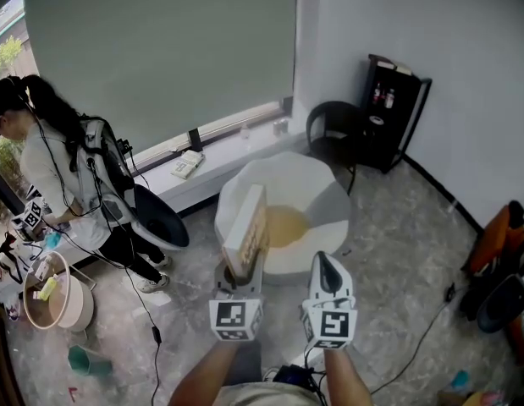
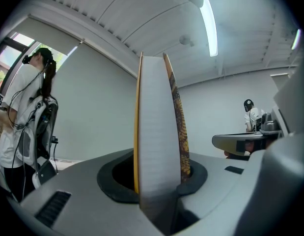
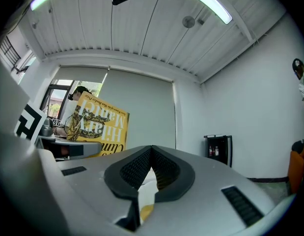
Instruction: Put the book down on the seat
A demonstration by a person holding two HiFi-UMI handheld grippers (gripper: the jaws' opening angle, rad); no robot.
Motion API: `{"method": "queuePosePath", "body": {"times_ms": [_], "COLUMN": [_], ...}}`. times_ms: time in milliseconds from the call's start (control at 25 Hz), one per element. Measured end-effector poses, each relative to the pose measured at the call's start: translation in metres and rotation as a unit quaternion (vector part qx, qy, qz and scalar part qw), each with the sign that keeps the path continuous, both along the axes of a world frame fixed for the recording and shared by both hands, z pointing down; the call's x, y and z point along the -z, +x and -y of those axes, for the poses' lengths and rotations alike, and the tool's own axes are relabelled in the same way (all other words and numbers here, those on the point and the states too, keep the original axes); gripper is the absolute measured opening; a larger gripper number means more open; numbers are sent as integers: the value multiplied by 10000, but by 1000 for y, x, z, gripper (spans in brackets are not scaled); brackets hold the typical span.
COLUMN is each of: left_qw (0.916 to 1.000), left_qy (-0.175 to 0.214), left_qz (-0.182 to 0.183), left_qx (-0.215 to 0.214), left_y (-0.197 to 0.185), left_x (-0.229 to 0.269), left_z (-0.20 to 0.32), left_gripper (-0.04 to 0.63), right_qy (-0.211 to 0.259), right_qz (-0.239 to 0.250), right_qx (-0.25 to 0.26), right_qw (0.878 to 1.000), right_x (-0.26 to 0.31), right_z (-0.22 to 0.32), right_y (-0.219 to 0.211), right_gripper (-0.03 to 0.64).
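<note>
A round white seat (image 1: pixel 329 194) stands on the grey floor (image 1: pixel 397 260). It has a yellow patch (image 1: pixel 287 225) in its middle. A black chair (image 1: pixel 333 129), a black shelf (image 1: pixel 395 112), a pink tub (image 1: pixel 82 308) and a green thing (image 1: pixel 88 360) also stand on the floor. A small book (image 1: pixel 187 164) lies on the window ledge (image 1: pixel 236 155).

Book (image 2: pixel 156 132): upright, page edges facing the camera, yellow cover on its left side, clamped between the jaws of the left gripper (image 2: pixel 159 183). Person (image 2: pixel 24 122) standing at left. Ceiling light (image 2: pixel 209 26) overhead.
</note>
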State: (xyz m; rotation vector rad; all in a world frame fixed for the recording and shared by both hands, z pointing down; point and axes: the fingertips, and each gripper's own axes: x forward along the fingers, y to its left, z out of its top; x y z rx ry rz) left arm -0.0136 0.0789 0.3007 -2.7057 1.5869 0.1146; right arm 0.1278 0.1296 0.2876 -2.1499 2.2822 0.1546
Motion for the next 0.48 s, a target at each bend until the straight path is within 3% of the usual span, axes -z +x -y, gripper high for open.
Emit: {"method": "queuePosePath", "body": {"times_ms": [480], "left_qw": [9997], "left_qy": [36], "left_qz": [-113], "left_qx": [-194], "left_y": [-1], "left_x": [7], "left_z": [151], "left_gripper": [146], "right_qy": [-13], "right_qz": [-128], "right_qx": [-152], "right_qw": [9998], "right_x": [14], "right_z": [149], "right_y": [-7], "right_gripper": [2]}}
